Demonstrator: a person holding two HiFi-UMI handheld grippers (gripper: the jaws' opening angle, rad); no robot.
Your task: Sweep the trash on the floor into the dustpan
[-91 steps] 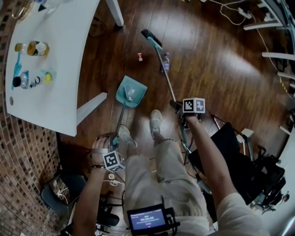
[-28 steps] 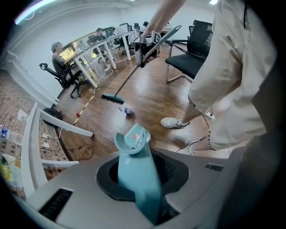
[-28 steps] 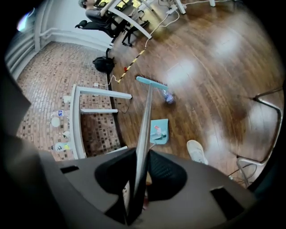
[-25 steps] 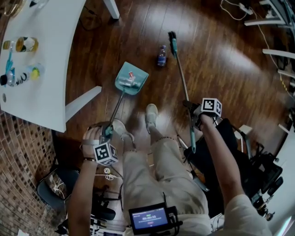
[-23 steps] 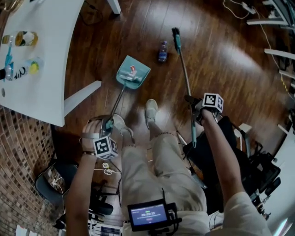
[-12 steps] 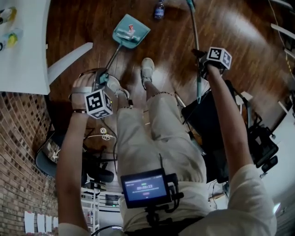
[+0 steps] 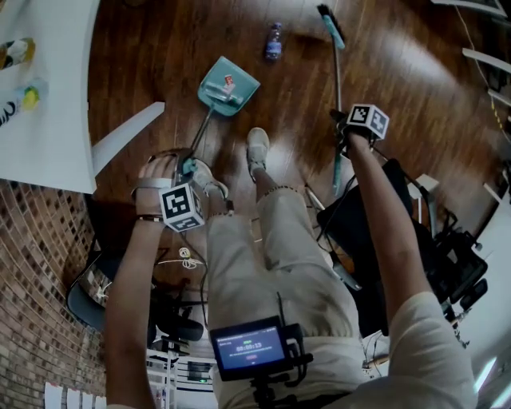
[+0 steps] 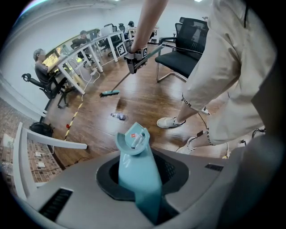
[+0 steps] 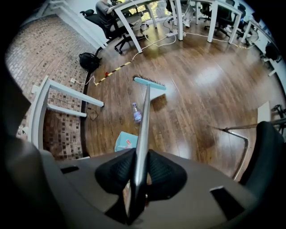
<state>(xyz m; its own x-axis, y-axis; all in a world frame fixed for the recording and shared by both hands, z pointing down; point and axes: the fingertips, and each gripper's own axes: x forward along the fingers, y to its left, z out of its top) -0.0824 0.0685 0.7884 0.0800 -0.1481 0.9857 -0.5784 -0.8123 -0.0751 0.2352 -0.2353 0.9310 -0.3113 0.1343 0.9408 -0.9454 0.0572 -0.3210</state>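
Scrap in the pan, bottle left on the floor.
The red-and-white scrap [image 7: 228,80] now lies in the teal dustpan [image 7: 214,94] (seconds ago it was loose on the boards), so only the plastic bottle [image 7: 274,41] remains, on the floor near the pan's mouth. The broom [image 7: 331,24] head has swung to the bottle's far side, likely to sweep it in. The left gripper [image 8: 136,176] clamps the dustpan handle, and the right gripper [image 9: 139,172] clamps the broom shaft.
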